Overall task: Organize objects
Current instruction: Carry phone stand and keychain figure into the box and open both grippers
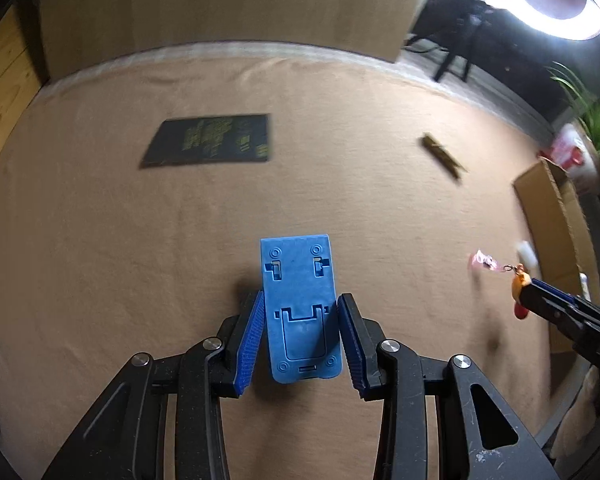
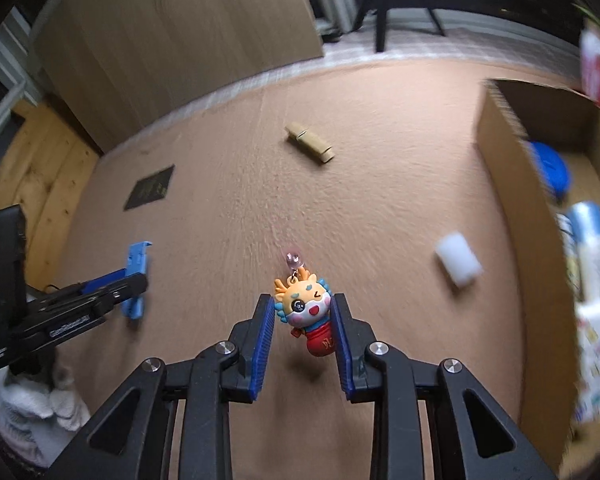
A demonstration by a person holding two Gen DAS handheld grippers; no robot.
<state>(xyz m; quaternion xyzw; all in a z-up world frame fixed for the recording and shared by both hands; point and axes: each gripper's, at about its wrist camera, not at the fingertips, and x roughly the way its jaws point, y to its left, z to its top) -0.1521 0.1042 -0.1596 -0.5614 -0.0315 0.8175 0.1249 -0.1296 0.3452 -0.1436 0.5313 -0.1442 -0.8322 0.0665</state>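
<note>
- A blue plastic stand is pinched between the ribbed blue pads of the left gripper; it is held clear of the table, its far end projecting beyond the fingertips and a shadow cast on the cloth beneath.
- A small dragon keychain figure is clamped at its sides by the right gripper; it is held above the cloth, with a pink charm at its far end.
- In the right wrist view the left gripper and its blue load are seen at the left, well apart from the keychain.
- The table is covered by a tan cloth.
- A dark booklet with yellow print is laid flat at the far left of the cloth.
- A wooden clothespin is seen lying at the far centre.
- A white block is noted on the cloth at the right, near the box; its outline is blurred.
- A cardboard box stands open at the right edge, with a blue round item and printed packages inside; details cannot be told.
</note>
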